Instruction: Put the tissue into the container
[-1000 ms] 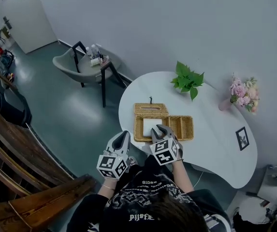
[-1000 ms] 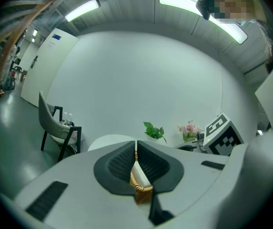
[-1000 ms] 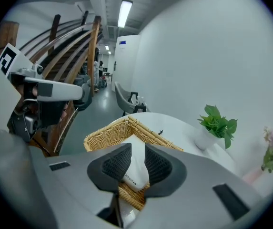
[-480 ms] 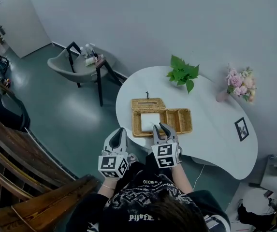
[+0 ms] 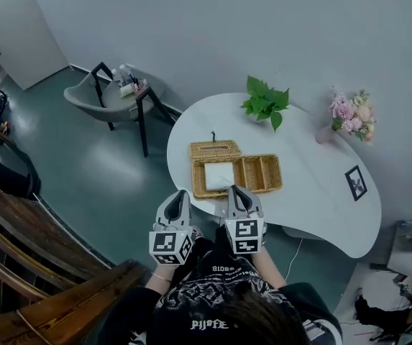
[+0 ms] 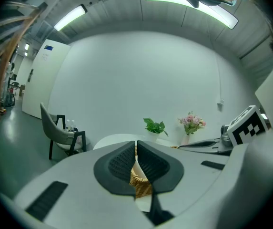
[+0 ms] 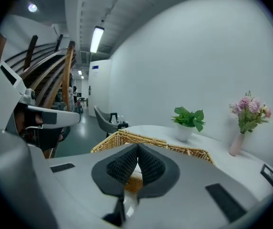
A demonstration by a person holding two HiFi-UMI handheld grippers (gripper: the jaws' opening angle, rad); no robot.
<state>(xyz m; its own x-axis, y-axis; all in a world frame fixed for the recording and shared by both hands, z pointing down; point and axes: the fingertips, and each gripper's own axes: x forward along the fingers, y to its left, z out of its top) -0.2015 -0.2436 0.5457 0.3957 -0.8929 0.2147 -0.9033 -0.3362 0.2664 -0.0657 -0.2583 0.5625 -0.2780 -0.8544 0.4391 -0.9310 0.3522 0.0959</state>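
A wicker container (image 5: pixel 263 172) with several compartments stands on the white round table (image 5: pixel 321 200), its lid (image 5: pixel 214 149) lying open behind it. The white tissue (image 5: pixel 218 176) lies flat in the left compartment. My right gripper (image 5: pixel 236 192) is shut and empty, its tips at the container's near rim by the table edge. In the right gripper view (image 7: pixel 137 148) the wicker rim (image 7: pixel 141 138) runs just beyond the tips. My left gripper (image 5: pixel 179 195) is shut and empty, off the table's edge to the left; the left gripper view (image 6: pixel 136 143) shows wicker (image 6: pixel 141 185) through the slit.
A potted green plant (image 5: pixel 264 100), a vase of pink flowers (image 5: pixel 351 113) and a small picture frame (image 5: pixel 354 182) stand further back on the table. A grey chair (image 5: pixel 112 95) with bottles is beyond the table's left end. Wooden stair rails (image 5: pixel 40 264) run at the left.
The right gripper has drawn back from over the tissue compartment toward the table edge and rolled upright. The left gripper has barely moved.
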